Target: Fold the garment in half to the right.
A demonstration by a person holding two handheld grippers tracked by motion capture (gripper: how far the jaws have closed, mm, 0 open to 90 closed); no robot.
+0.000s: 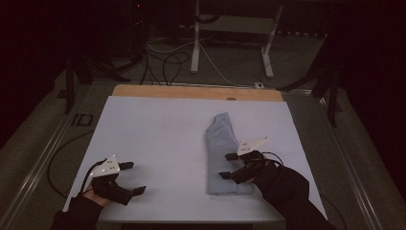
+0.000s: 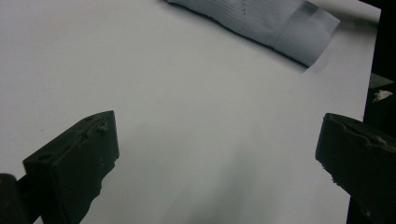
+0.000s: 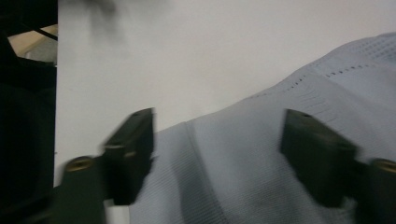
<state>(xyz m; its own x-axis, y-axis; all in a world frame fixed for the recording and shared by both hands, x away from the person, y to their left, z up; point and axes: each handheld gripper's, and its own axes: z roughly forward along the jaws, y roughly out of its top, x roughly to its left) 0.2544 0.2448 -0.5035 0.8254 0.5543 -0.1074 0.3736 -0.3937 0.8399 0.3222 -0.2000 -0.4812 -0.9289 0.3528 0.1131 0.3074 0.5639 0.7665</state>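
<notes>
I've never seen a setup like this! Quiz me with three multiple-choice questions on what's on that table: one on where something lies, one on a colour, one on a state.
1. Where does the folded cloth lie on the white sheet?
A. left half
B. right half
C. hanging off the far edge

2. What colour is the cloth?
A. red
B. light blue-grey
C. black

3. How do the jaws of the right tool stand?
A. apart, over the cloth
B. clamped on the cloth
C. shut over bare sheet

Answers:
1 B, since it lies right of centre, by the right tool.
2 B, as it looks pale blue-grey in every view.
3 A, because the right gripper view shows both jaws wide apart above the fabric.
</notes>
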